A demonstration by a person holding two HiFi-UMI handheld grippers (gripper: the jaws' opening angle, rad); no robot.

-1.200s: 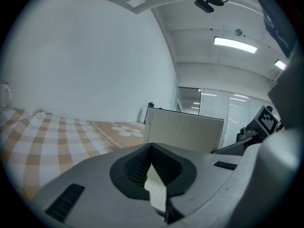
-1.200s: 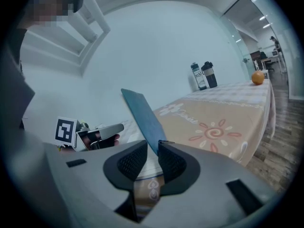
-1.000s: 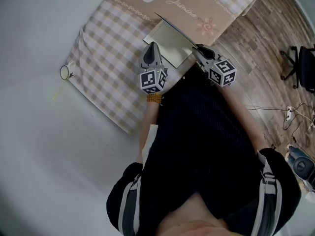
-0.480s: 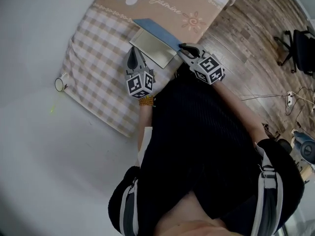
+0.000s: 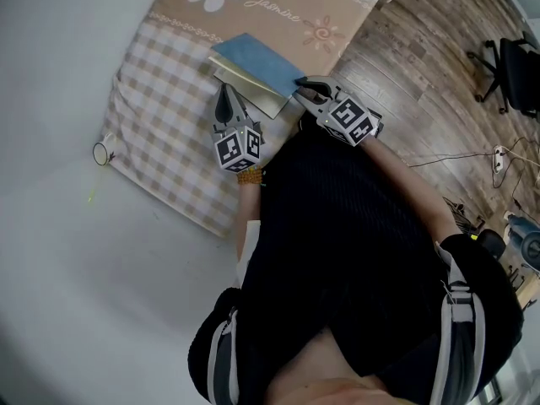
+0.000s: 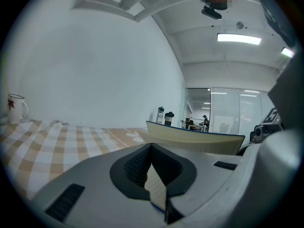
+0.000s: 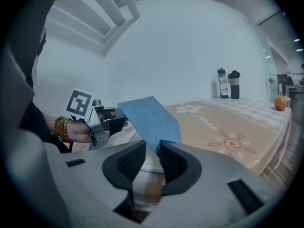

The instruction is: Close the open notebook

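Right gripper (image 7: 152, 152) opening round one notebook (image 5: 253, 64); one mug (image 5: 102, 152).

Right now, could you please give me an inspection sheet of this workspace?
Surface: table under a checked cloth with a beige floral panel.
Job's things: notebook, blue cover most of the way down, a gap still left above the pages.
Clutter: mug by the cloth's corner; two bottles and an orange fruit at the table's far end.
Grippers: left hand-held gripper, jaws together at the notebook's near edge; right hand-held gripper, jaws opening, the cover's corner between them.
Cables: leads on the floor at the right.
Surroundings: wooden floor, office chair, white wall.
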